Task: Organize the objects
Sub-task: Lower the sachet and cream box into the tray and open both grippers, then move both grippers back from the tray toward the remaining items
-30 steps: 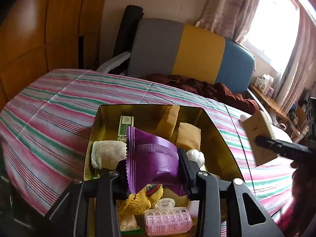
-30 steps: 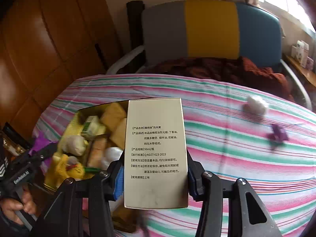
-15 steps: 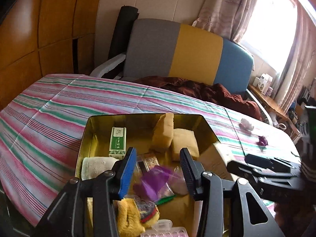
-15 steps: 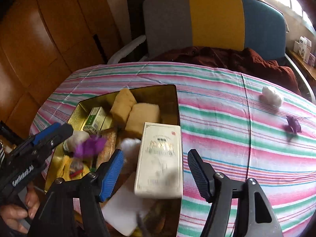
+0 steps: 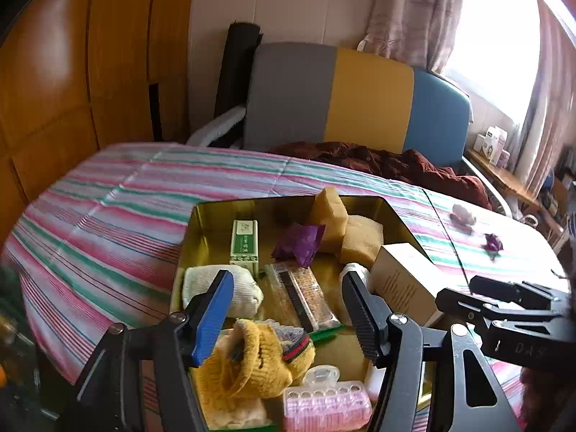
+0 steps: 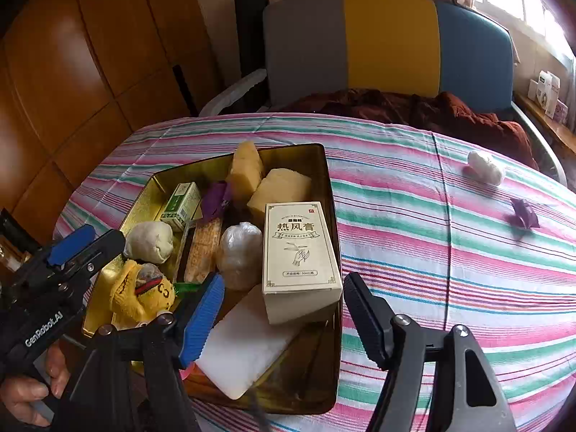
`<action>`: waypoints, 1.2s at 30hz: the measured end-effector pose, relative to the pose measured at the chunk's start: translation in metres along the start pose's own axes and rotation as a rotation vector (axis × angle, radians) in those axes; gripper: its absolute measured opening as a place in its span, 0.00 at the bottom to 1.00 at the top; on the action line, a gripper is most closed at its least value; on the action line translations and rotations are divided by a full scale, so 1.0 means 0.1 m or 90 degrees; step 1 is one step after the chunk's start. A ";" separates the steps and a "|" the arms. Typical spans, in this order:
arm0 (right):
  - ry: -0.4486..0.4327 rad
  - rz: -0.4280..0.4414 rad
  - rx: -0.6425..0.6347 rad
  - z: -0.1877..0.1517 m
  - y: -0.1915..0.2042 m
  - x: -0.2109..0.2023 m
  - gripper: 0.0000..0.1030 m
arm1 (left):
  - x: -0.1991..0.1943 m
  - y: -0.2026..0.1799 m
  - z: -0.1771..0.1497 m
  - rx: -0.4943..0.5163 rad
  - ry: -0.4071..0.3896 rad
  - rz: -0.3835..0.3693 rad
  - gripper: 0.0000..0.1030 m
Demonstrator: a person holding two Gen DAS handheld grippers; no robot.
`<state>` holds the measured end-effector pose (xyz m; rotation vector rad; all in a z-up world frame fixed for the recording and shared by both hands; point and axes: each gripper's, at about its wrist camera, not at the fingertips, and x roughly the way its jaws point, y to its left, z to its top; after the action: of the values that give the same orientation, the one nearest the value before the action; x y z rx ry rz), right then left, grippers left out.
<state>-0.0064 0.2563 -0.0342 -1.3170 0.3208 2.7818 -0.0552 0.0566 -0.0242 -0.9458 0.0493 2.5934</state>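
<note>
An open gold tin (image 5: 194,223) (image 6: 325,165) sits on the striped tablecloth, holding several items. The purple packet (image 5: 300,241) (image 6: 216,199) lies in it beside the yellow sponges (image 5: 360,237). The cream box (image 6: 300,252) (image 5: 403,280) rests tilted against the tin's right wall. My left gripper (image 5: 286,284) hovers over the tin's near end, its jaws opening with nothing between them. My right gripper (image 6: 284,284) stands just behind the cream box with its jaws opening, pads clear of it. A white ball (image 6: 486,167) and a small purple piece (image 6: 525,216) lie on the cloth.
The tin also holds a green box (image 5: 244,241), white sock (image 5: 223,288), yellow sock (image 5: 252,360), pink roller (image 5: 327,403) and white block (image 6: 244,342). A grey, yellow and blue sofa (image 6: 392,43) stands behind the table, wooden panels (image 5: 72,90) to the left.
Both grippers have opened. The purple packet dropped from my left gripper into the tin, and the cream box left my right gripper and now lies in the tin. Both grippers drew back slightly.
</note>
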 end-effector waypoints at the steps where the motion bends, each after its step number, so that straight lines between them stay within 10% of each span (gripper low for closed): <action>1: -0.003 -0.003 -0.001 -0.01 0.01 -0.01 0.68 | -0.02 -0.01 -0.01 0.005 -0.003 0.003 0.63; 36: -0.033 -0.126 0.105 0.02 -0.99 -0.38 0.70 | -0.19 -0.65 -0.05 0.124 -0.005 -0.025 0.68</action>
<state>0.0293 0.3555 -0.0205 -1.1689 0.3859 2.5611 -0.0155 0.1097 -0.0105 -0.8579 0.2731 2.5013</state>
